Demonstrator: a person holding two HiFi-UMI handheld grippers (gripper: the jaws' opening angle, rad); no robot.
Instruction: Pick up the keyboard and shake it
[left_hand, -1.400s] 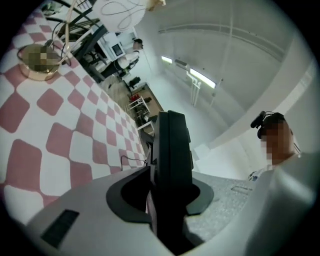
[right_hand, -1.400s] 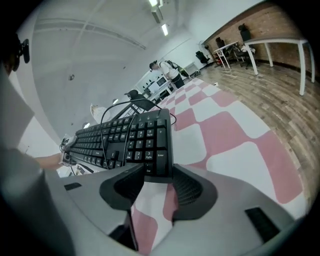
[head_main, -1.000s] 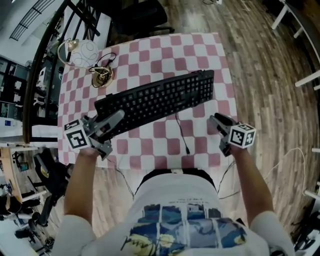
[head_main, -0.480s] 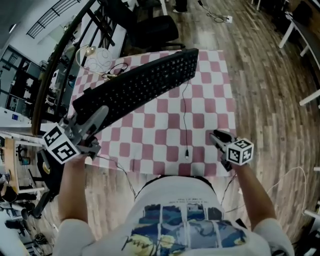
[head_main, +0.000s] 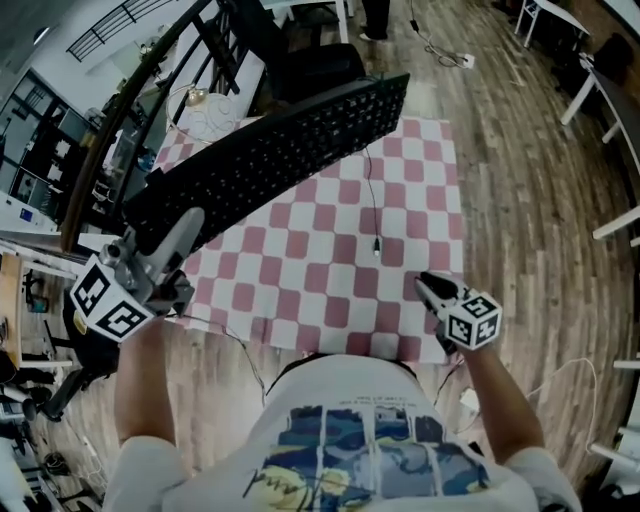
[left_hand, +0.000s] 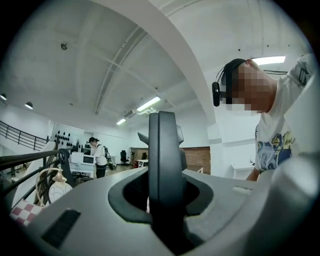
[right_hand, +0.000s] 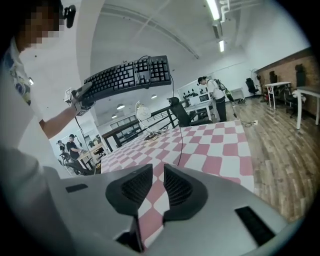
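- The left tongs (head_main: 190, 225) are clamping the black keyboard (head_main: 270, 160) by its near end, at the left of the head view. In the left gripper view the board is standing edge-on as a dark slab between the jaws.
- The keyboard is hanging in the air above the table (head_main: 445, 180), clear of the pink-and-white checked cloth (head_main: 320, 280). It is running from the left of the frame up toward the upper middle, with its far end unsupported.
- The right tongs (right_hand: 157, 170) are closing with nothing between them; only checked cloth is showing through the gap. They are hovering at the lower right of the head view, well apart from the board.
- One end alone is taking the whole load, so the shake is probably going best as short, quick strokes from the wrist with a hard clamp. Wide swings are risking the board twisting out of the grip.
- The cable (head_main: 368, 200) is dangling from the board's middle, its plug (head_main: 377, 247) hanging loose over the cloth. It seems wise to be holding the board high enough that the plug is not snagging.
- As for containers, none is showing on the table, so there are no contents to report.
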